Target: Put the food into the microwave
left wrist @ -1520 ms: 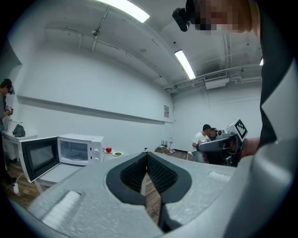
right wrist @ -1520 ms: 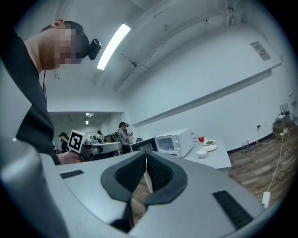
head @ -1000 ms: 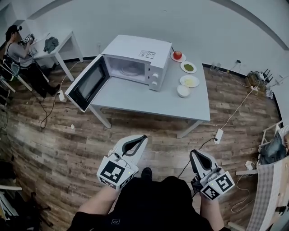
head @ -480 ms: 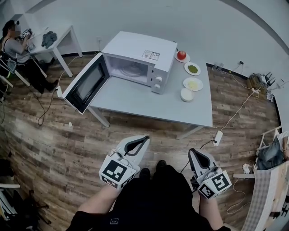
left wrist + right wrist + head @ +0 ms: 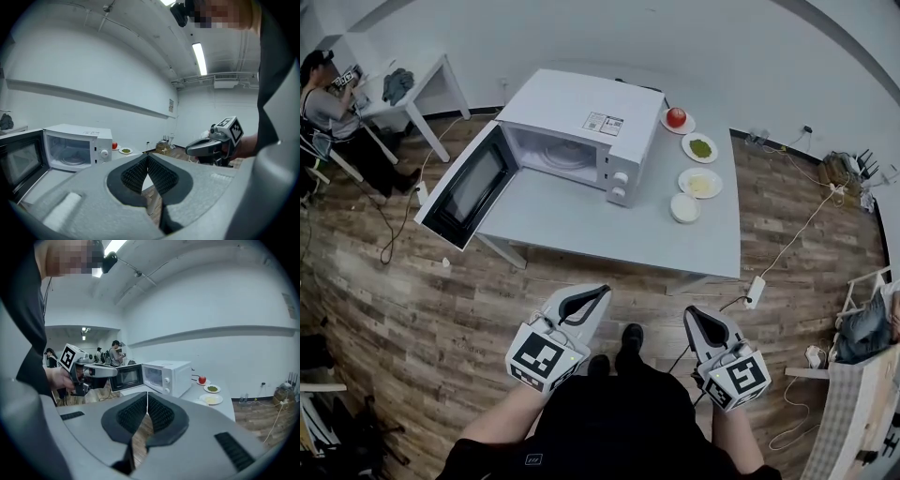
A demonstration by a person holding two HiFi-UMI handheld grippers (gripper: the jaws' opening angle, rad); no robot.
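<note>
Far beyond the closed, empty left claw (image 5: 602,292) and right claw (image 5: 691,313) lies food (image 5: 676,116).

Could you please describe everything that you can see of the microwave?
The microwave is a white box standing at the left of the grey table. Its dark-windowed door hangs wide open past the table edge. Inside is a turntable, no food. Two knobs sit on its right panel.

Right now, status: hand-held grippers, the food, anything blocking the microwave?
Left hand-held gripper shut, empty; right hand-held gripper shut, empty. Food dishes on table beside microwave, untouched. Door open, opening unobstructed.
</note>
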